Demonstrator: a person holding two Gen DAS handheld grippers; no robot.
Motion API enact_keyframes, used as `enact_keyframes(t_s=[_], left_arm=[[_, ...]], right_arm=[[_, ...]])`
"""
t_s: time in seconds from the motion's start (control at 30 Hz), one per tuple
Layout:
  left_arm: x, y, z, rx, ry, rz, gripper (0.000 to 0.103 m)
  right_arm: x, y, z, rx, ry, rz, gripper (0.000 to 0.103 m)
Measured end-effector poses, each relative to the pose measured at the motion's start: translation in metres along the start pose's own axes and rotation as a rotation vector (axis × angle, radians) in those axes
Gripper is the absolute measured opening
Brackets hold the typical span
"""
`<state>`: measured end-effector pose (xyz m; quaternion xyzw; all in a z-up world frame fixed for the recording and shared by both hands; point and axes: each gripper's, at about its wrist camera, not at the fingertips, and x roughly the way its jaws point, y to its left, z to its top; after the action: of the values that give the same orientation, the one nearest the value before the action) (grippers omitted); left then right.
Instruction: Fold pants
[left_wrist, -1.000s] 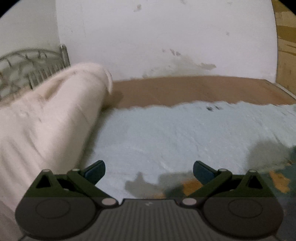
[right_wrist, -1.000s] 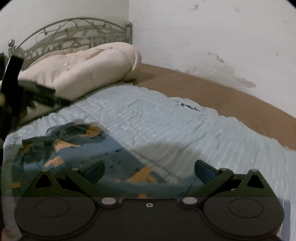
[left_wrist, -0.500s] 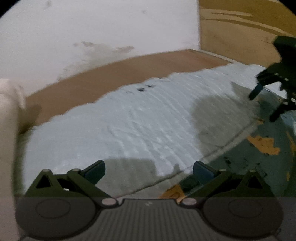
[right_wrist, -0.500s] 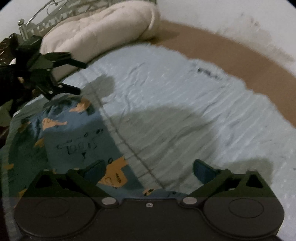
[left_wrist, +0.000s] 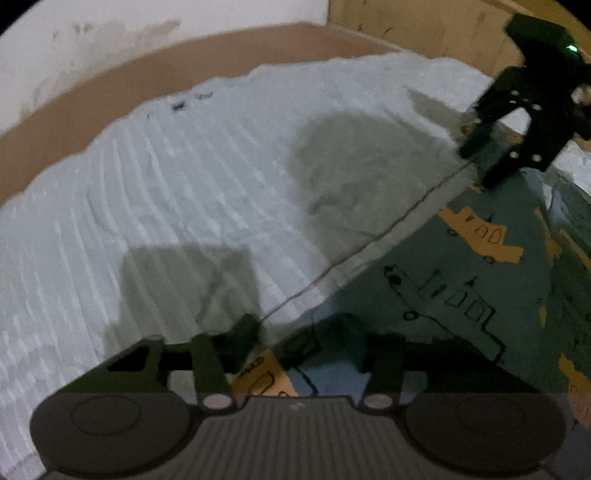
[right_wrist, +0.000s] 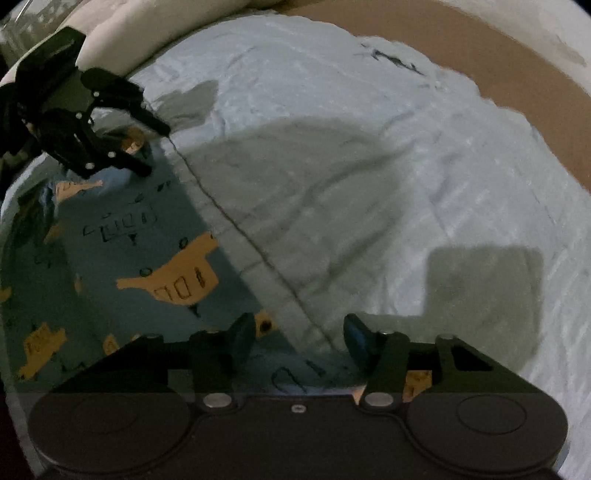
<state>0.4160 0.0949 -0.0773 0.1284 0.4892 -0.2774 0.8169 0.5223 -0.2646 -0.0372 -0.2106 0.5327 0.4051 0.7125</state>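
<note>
The pants (left_wrist: 461, 288) are teal-blue with orange vehicle prints and lie spread on a pale blue sheet (left_wrist: 184, 184). My left gripper (left_wrist: 303, 343) points down at their near edge; its jaws are closing with the fabric edge between them, not pinched. In the right wrist view the pants (right_wrist: 129, 240) fill the left side. My right gripper (right_wrist: 299, 332) straddles the same edge further along, its jaws also closing over cloth with a gap still showing. Each gripper shows in the other's view: the right gripper (left_wrist: 479, 165) and the left gripper (right_wrist: 153, 149).
A cream duvet (right_wrist: 147, 33) is bunched at the head of the bed. Bare brown mattress (left_wrist: 110, 85) runs along the white wall beyond the sheet (right_wrist: 369, 147). A wooden panel (left_wrist: 424, 22) stands at the far corner.
Both grippers have tipped down and come in over the pants' edge. Their jaws have narrowed from wide open. The left view has swung away from the duvet.
</note>
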Motion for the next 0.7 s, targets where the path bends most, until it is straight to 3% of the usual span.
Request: enact_keyframes(t_s=[0.1, 0.13, 0.17, 0.27, 0.33, 0.43, 0.53, 0.7], left_arm=[[-0.001, 0.000, 0.000, -0.033, 0.010, 0.003, 0.032], [-0.002, -0.002, 0.000, -0.031, 0.008, 0.009, 0.018], [-0.003, -0.004, -0.001, -0.027, 0.004, 0.016, 0.011], [-0.008, -0.016, -0.006, 0.001, -0.011, 0.070, 0.000], [-0.013, -0.020, -0.007, 0.005, -0.025, 0.096, 0.000], [-0.024, -0.027, -0.009, 0.001, -0.065, 0.128, 0.000], [-0.039, -0.033, -0.010, 0.012, -0.108, 0.182, 0.000], [-0.066, -0.027, 0.000, 0.001, -0.221, 0.353, 0.000]], right_arm=[[0.005, 0.002, -0.008, -0.001, 0.035, 0.005, 0.053], [0.006, 0.003, -0.010, 0.001, 0.034, 0.003, 0.051], [0.008, 0.004, -0.011, 0.006, 0.031, -0.001, 0.050], [0.011, 0.009, -0.014, 0.002, 0.025, -0.007, 0.032], [0.012, 0.017, -0.015, -0.013, 0.017, -0.012, 0.011], [0.007, 0.030, -0.018, -0.043, -0.012, -0.061, 0.002], [-0.005, 0.039, -0.015, -0.071, -0.078, -0.111, 0.001], [-0.036, 0.047, 0.016, -0.116, -0.218, -0.242, 0.001]])
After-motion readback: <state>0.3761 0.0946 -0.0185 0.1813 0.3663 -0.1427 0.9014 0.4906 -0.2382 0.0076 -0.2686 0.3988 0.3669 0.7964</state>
